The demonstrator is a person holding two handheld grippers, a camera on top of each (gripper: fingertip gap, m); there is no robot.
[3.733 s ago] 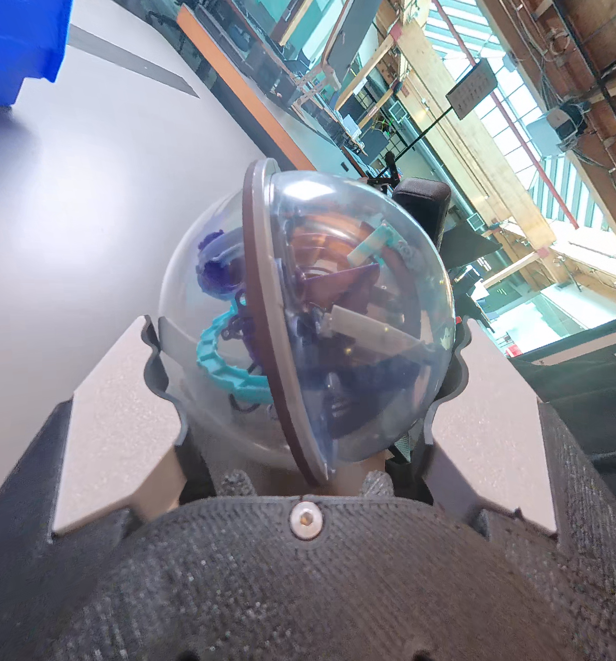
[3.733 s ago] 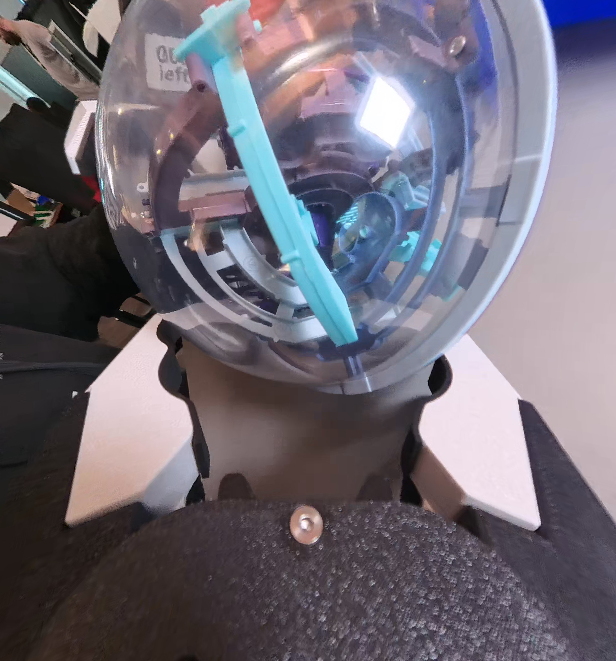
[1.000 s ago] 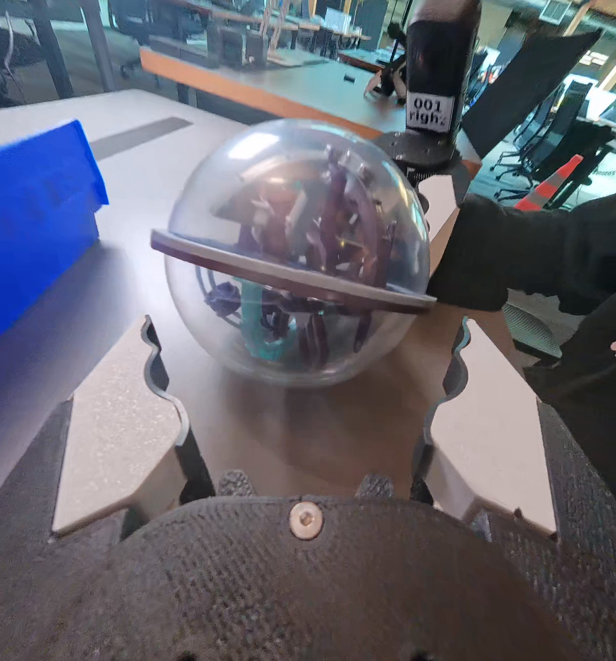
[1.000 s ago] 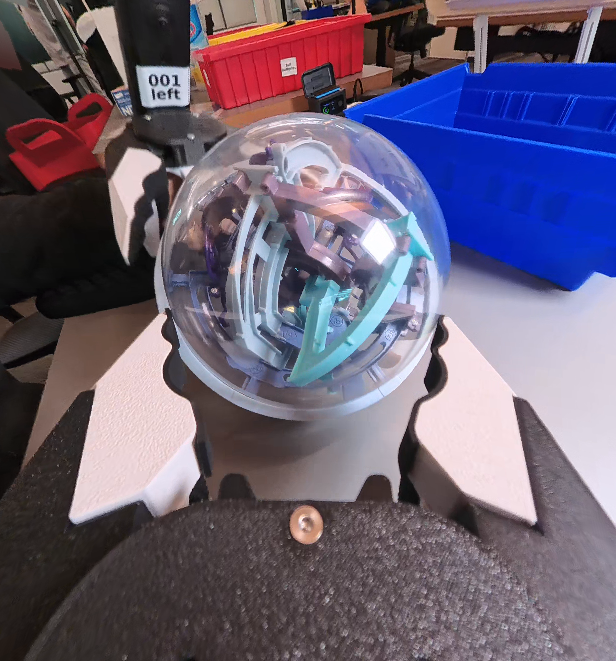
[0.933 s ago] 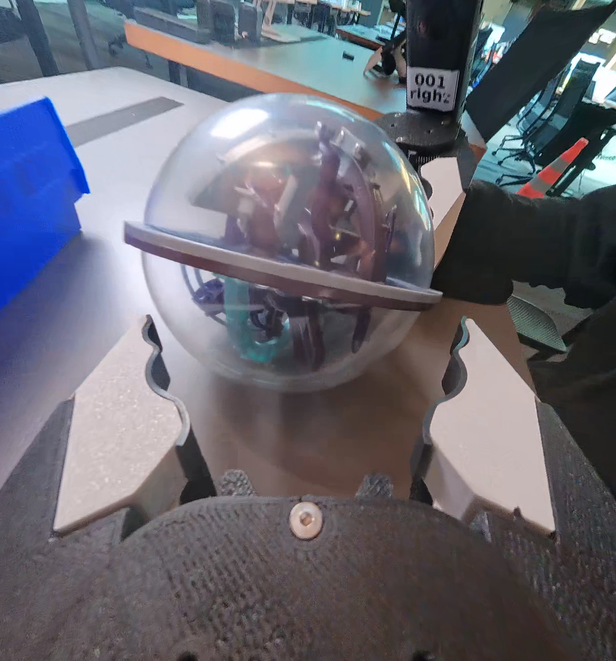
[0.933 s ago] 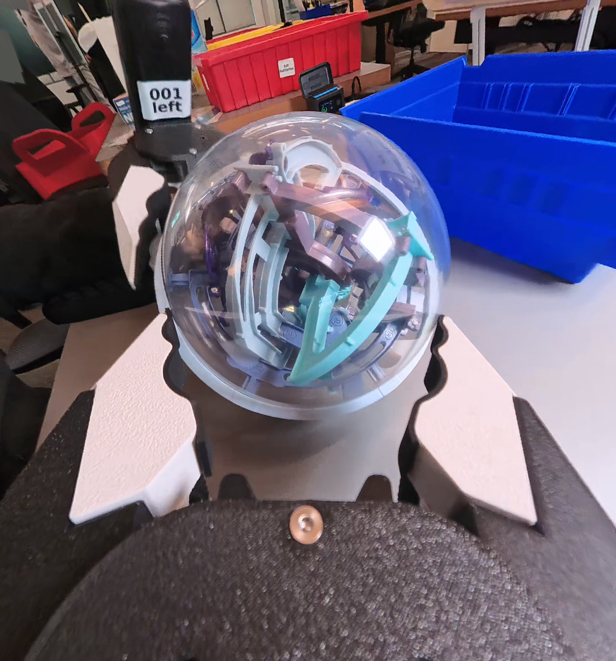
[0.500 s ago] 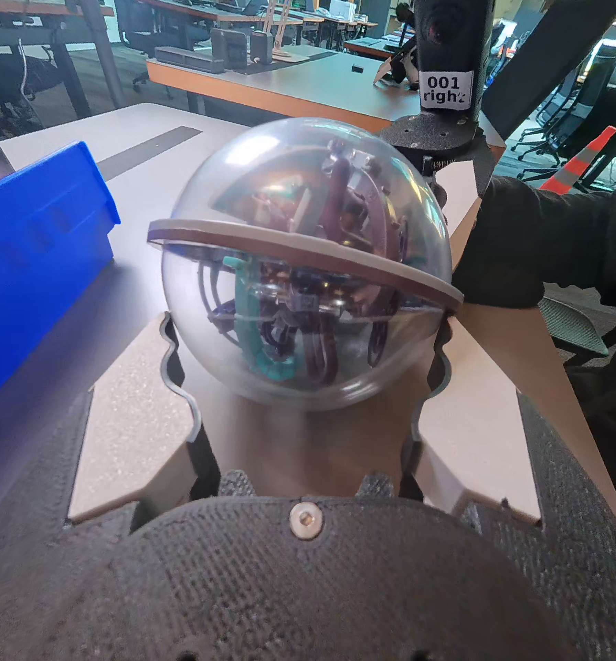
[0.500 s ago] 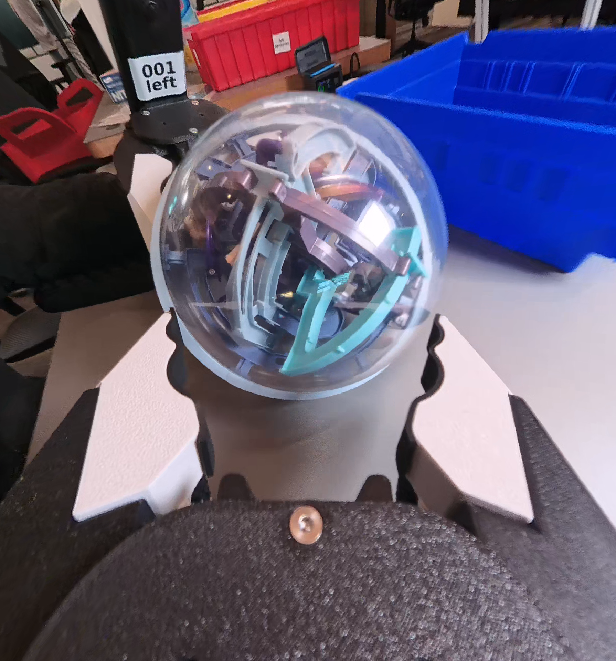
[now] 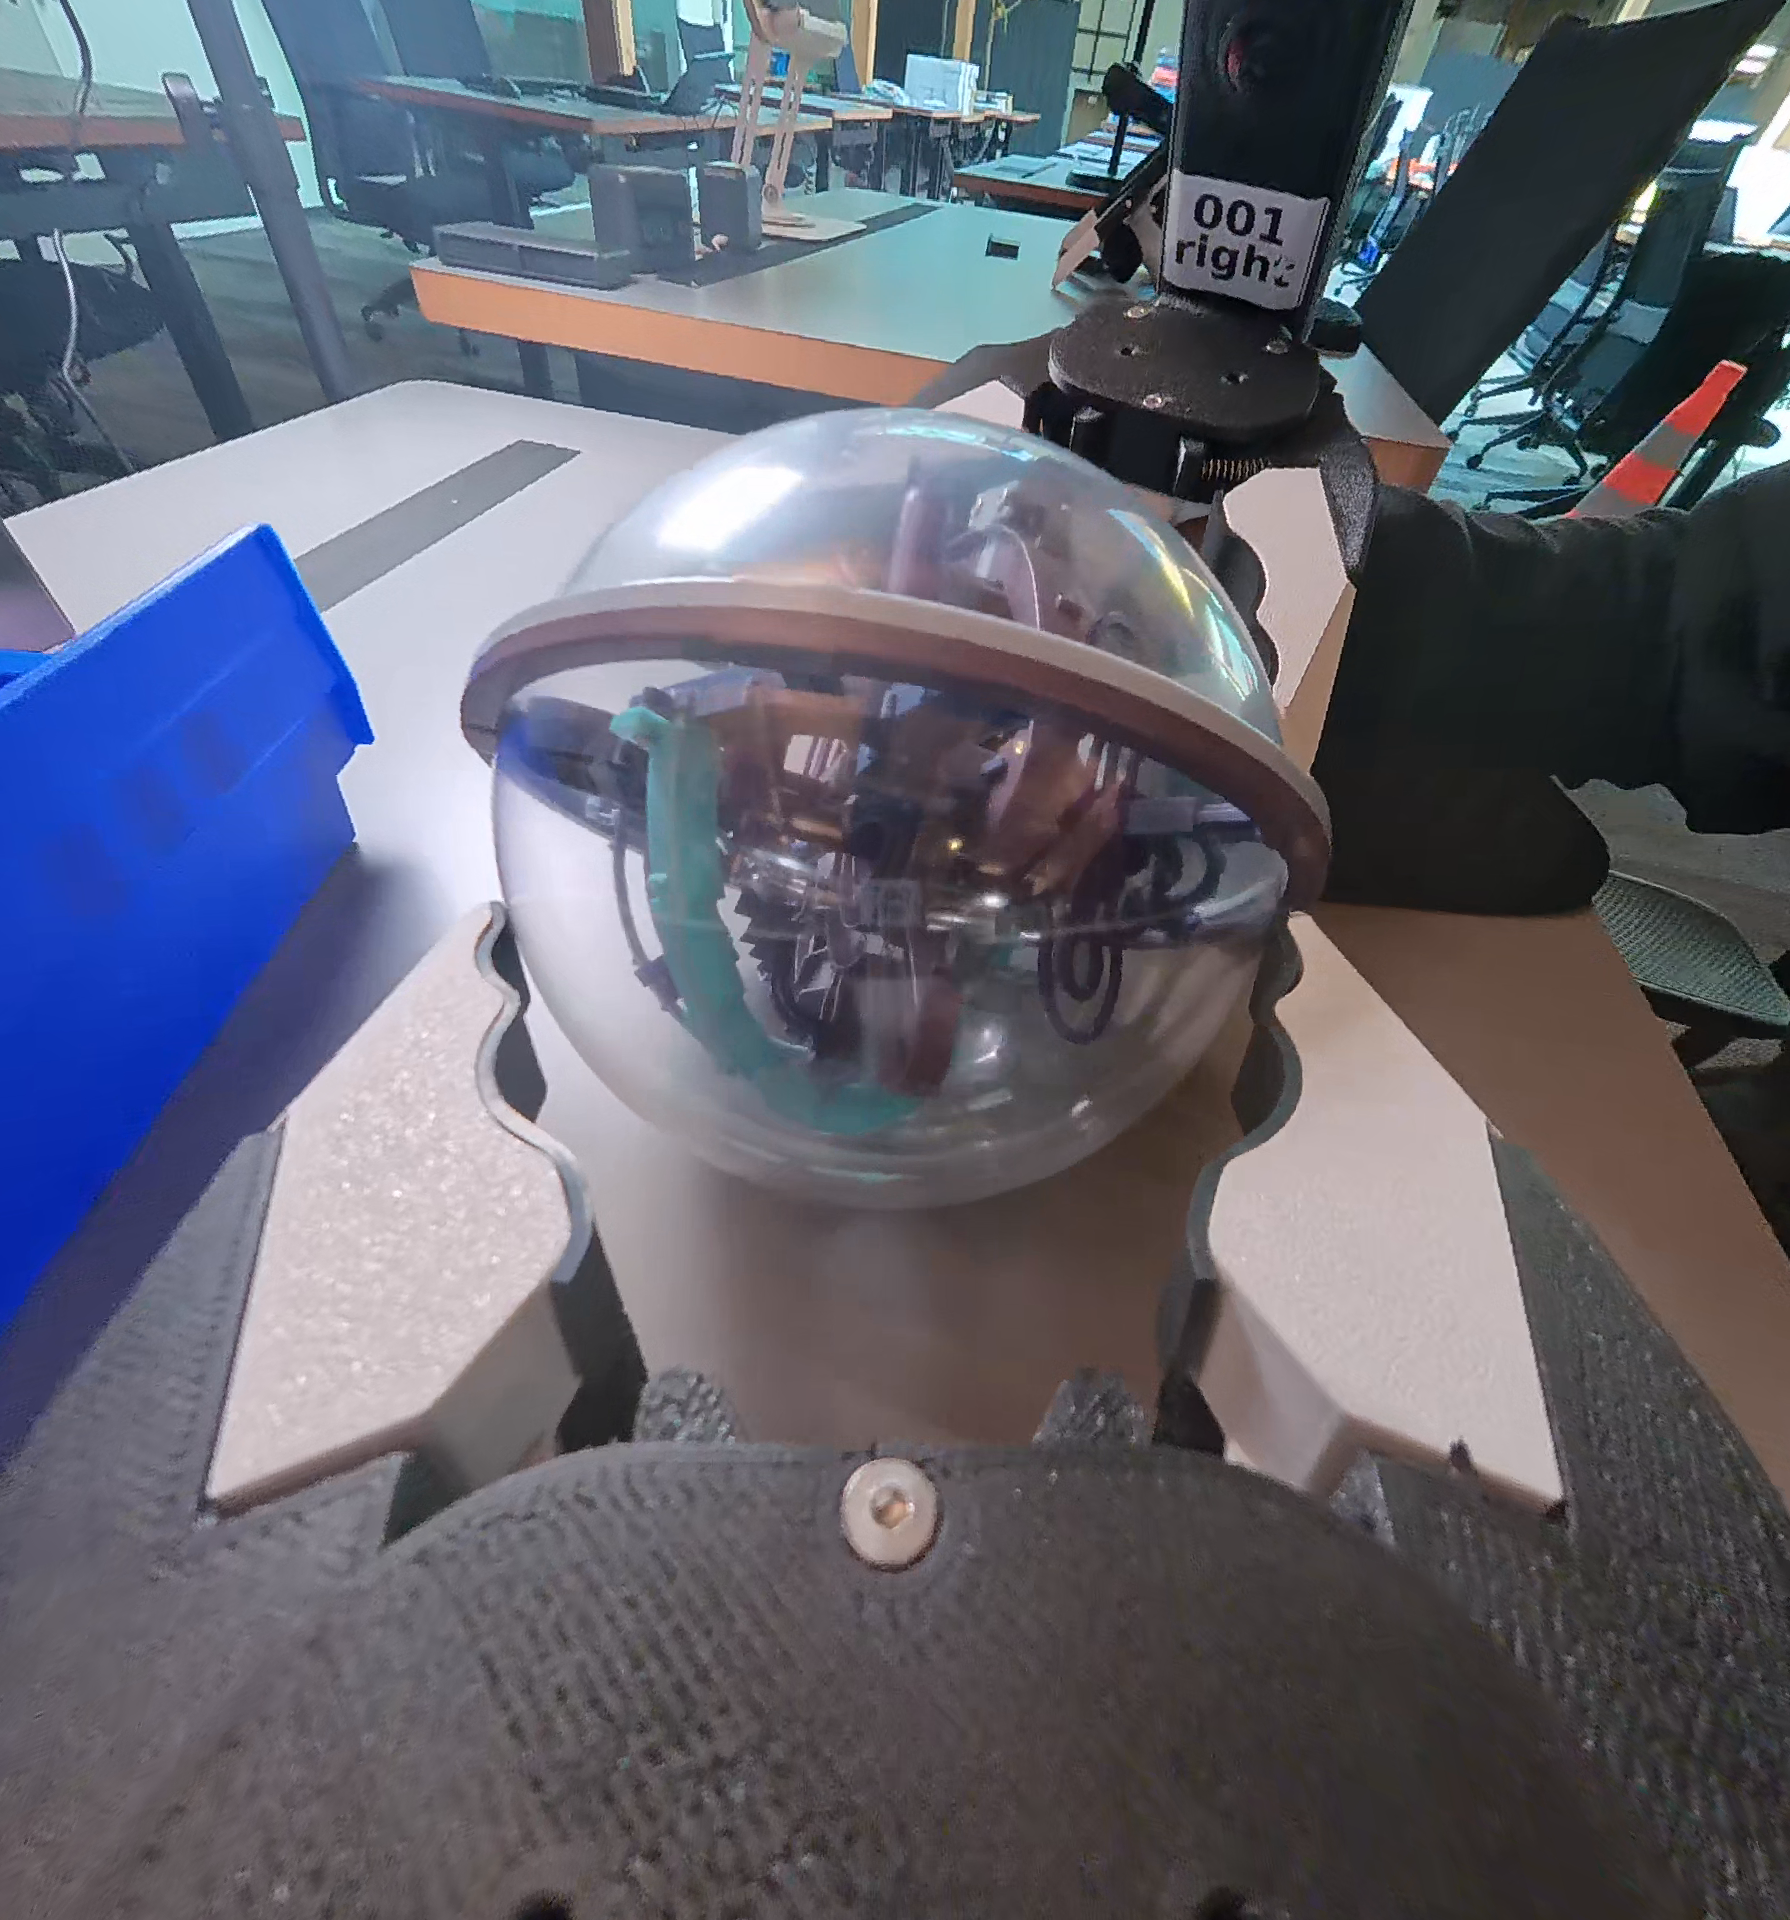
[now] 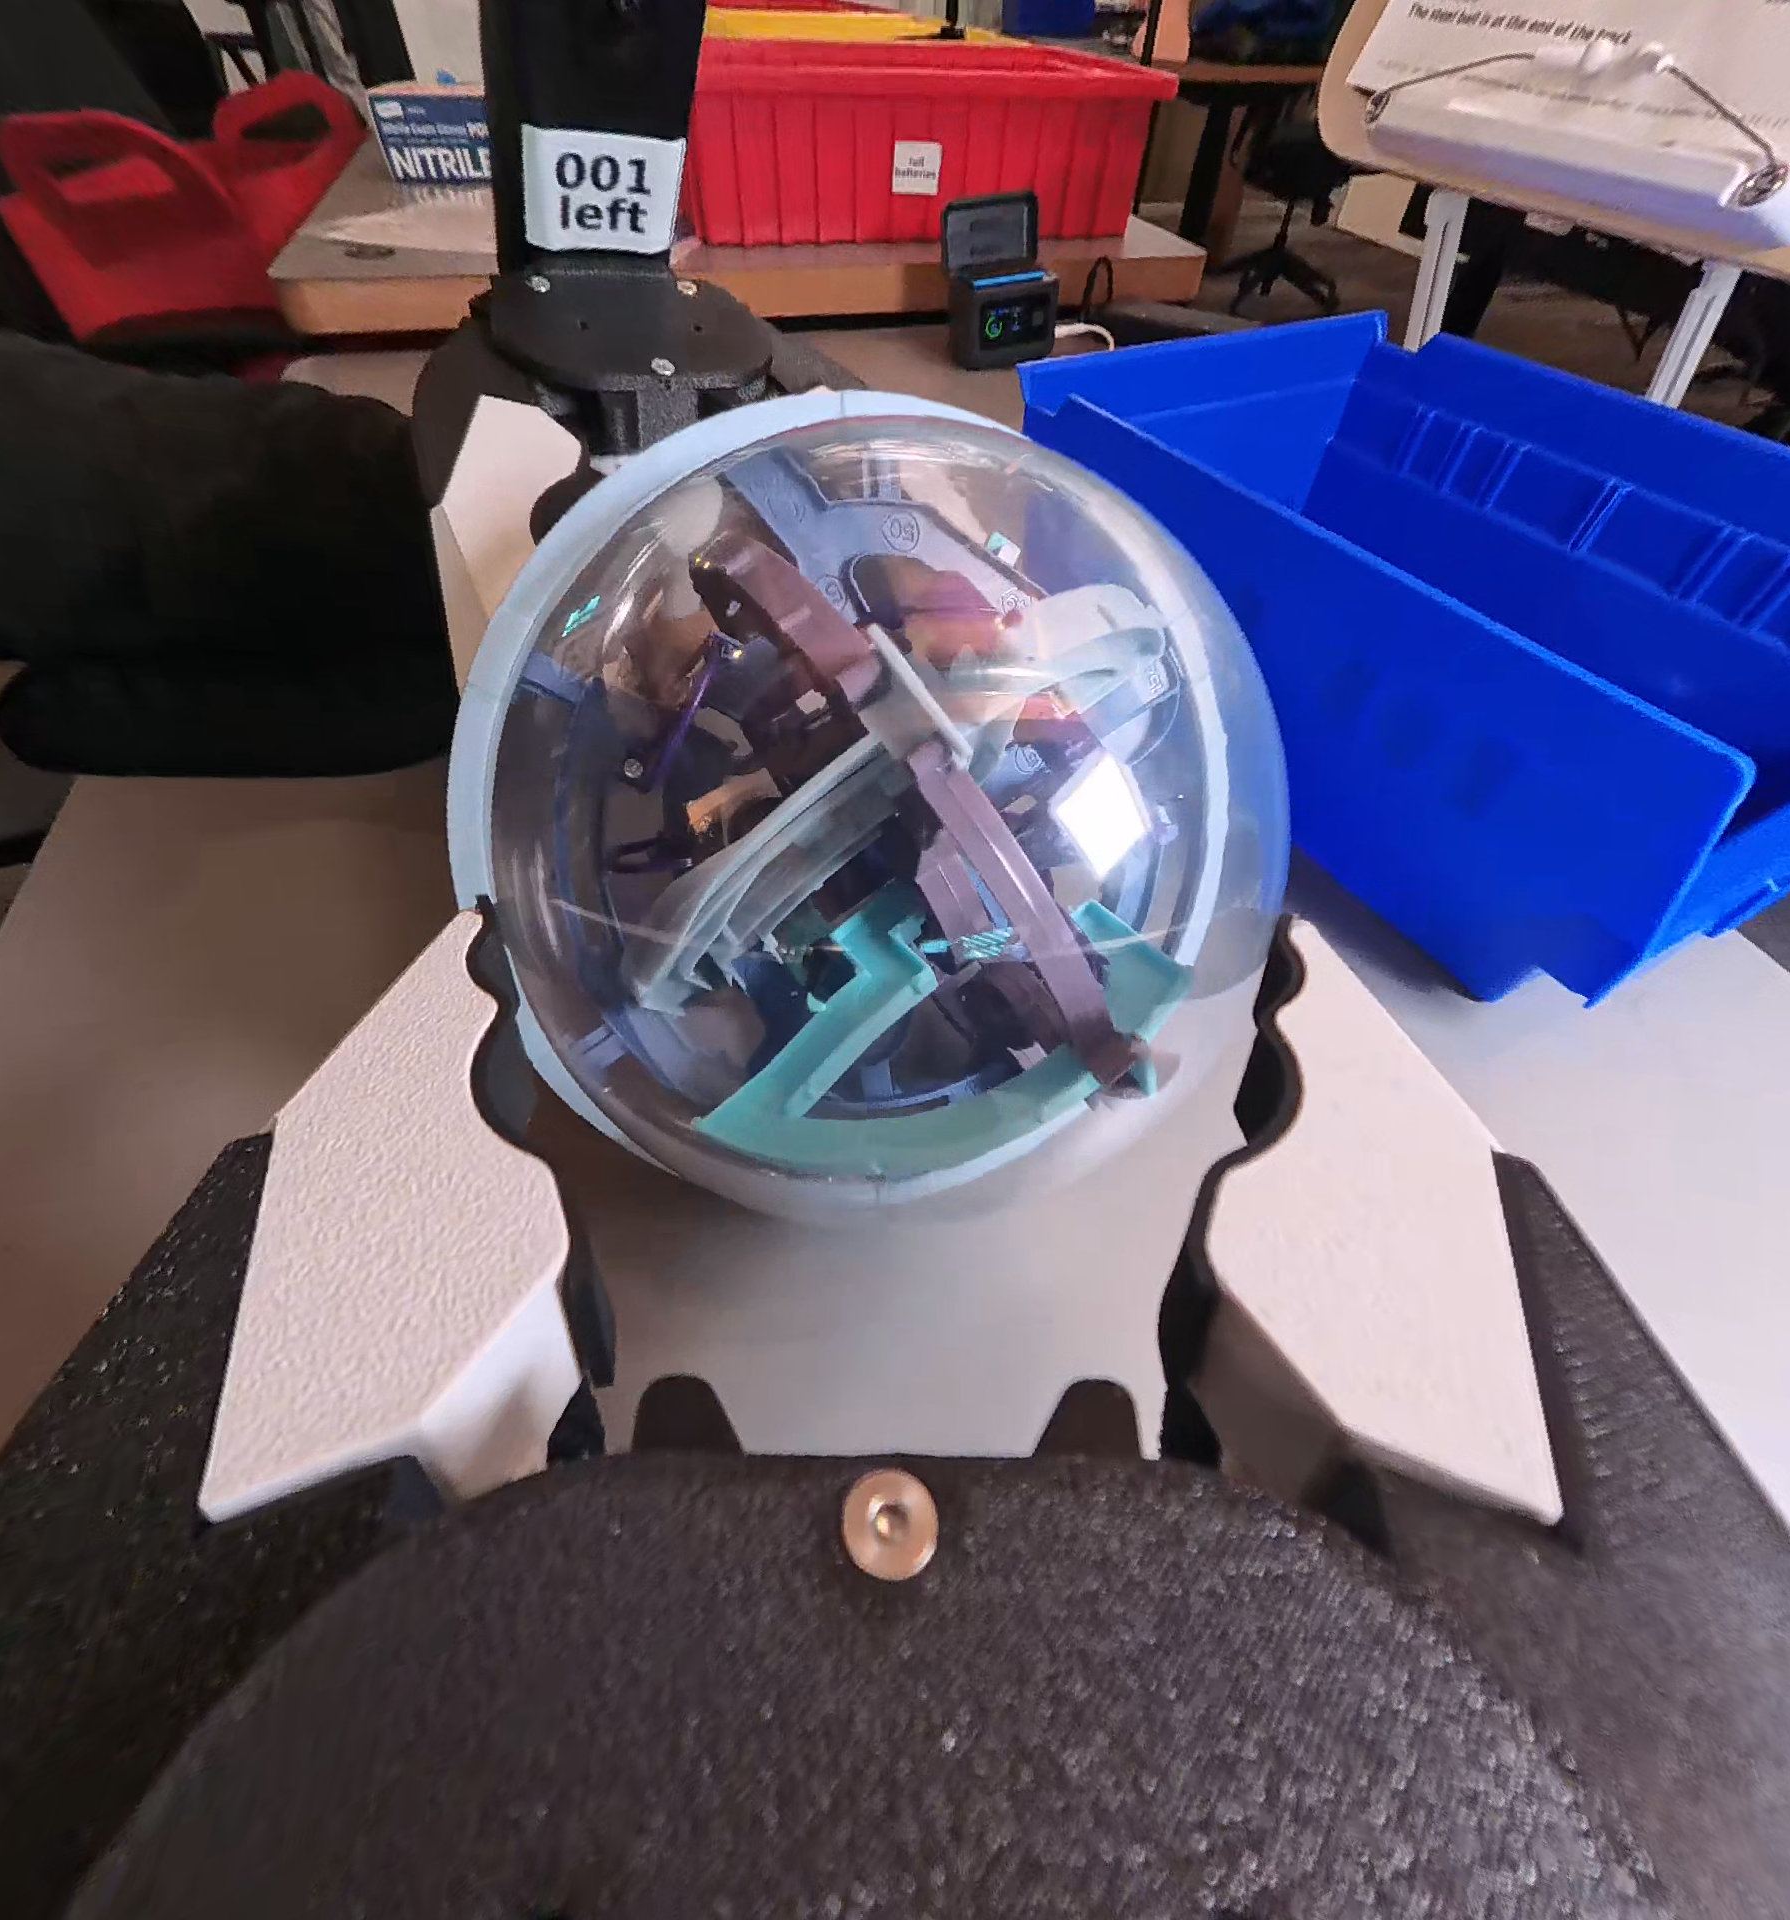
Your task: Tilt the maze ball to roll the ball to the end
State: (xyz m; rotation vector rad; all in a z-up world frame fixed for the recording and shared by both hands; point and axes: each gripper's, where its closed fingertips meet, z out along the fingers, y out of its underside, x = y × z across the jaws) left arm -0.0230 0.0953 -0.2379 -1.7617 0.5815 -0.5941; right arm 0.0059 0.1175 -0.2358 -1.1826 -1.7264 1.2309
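Observation:
The maze ball (image 9: 891, 831) is a clear sphere with a grey rim and teal, purple and grey tracks inside. It sits low over the table (image 9: 434, 468), between both grippers. My left gripper (image 9: 889, 935) has both pads pressed on its sides. My right gripper (image 10: 875, 935) grips the maze ball (image 10: 870, 810) from the opposite side, both pads touching it. Each gripper shows behind the sphere in the other's view: the right gripper (image 9: 1192, 395) and the left gripper (image 10: 600, 353). I cannot make out the small ball inside.
A blue bin (image 9: 122, 831) stands close on the left of the left wrist view and on the right of the right wrist view (image 10: 1493, 644). Black-gloved hands (image 9: 1545, 675) (image 10: 164, 561) hold the grippers. Red bins (image 10: 912, 135) stand on a far table.
Earlier both grippers held the ball tilted. A second ago the left stood open and back; it has moved in and closed on the sphere. The ball has turned in the grasp.

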